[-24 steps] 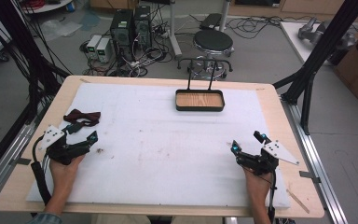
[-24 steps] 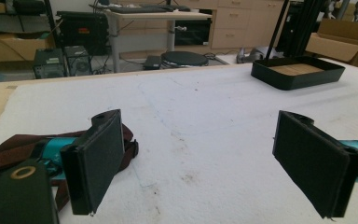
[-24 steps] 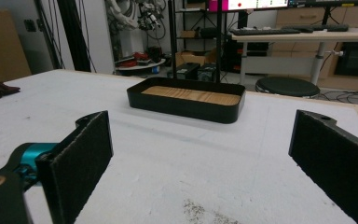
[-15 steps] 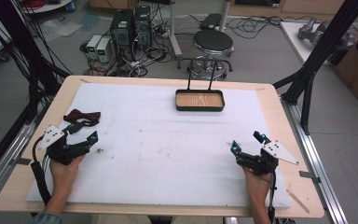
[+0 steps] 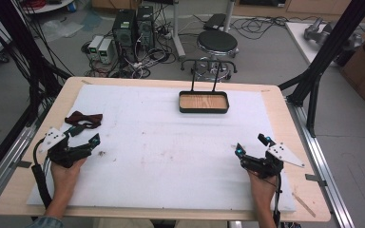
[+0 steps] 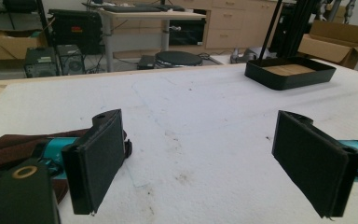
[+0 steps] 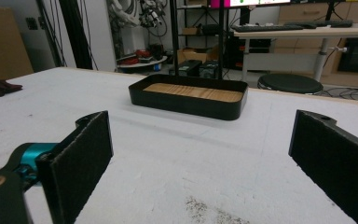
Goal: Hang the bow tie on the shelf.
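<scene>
Both grippers resting at the near edge, jaws spread wide, gripping nothing.

The left gripper (image 5: pixel 86 136) is sitting just beside a dark maroon bow tie (image 5: pixel 83 118), which is lying crumpled on the white mat (image 5: pixel 171 152) at the left. The right gripper (image 5: pixel 251 145) is resting well apart. A black tray (image 5: pixel 204 102) with a wood-grain floor is standing at the far centre.

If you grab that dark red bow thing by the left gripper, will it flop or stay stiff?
The bow tie looks like soft folded cloth lying flat on the white mat, so it would probably droop and weigh little. It likely won't roll or break. The left gripper, its fingers apart, sits beside it.
</scene>
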The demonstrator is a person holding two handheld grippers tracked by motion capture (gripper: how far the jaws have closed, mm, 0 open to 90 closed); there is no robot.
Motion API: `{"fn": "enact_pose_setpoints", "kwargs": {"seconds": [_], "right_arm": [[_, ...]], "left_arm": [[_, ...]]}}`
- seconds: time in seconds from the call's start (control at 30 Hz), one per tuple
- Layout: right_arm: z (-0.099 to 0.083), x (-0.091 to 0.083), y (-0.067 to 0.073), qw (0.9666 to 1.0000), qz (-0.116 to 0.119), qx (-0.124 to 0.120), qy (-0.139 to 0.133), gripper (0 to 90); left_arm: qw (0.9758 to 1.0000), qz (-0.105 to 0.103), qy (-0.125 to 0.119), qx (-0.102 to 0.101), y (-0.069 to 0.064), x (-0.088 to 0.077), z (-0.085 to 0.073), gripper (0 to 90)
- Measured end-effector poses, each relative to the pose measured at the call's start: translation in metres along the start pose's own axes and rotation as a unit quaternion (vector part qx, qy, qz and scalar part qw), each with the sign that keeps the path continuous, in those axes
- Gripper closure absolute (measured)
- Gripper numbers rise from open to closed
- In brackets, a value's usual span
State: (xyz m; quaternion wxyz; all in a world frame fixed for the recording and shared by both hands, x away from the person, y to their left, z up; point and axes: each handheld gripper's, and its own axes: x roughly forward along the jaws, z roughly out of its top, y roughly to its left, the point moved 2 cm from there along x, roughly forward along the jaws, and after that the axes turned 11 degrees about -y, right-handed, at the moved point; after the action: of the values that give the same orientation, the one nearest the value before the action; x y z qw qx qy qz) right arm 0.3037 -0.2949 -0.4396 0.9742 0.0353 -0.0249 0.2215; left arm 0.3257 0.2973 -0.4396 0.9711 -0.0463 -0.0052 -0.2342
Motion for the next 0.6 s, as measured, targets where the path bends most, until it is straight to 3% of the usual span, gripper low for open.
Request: {"fn": "enact_pose_setpoints", "kwargs": {"seconds": [0.23,0.33,0.5,0.6], "right_arm": [[0.0,0.0,0.0,1.0,0.0,0.003,0.001,5.1],[0.0,0.0,0.0,1.0,0.0,0.003,0.001,5.1],[-0.001,0.0,0.0,1.0,0.002,0.001,0.002,5.1],[-0.001,0.001,-0.001,1.0,0.002,0.0,0.002,5.1]], "left_arm": [[0.9999,-0.003,-0.004,-0.009,0.003,-0.001,0.001,16.8],[0.9993,-0.025,-0.015,-0.025,0.008,-0.002,0.004,16.5],[0.9994,-0.019,-0.009,-0.029,0.015,0.0,0.005,17.1],[0.9994,-0.008,-0.01,-0.031,0.026,-0.001,0.009,17.0]]}}
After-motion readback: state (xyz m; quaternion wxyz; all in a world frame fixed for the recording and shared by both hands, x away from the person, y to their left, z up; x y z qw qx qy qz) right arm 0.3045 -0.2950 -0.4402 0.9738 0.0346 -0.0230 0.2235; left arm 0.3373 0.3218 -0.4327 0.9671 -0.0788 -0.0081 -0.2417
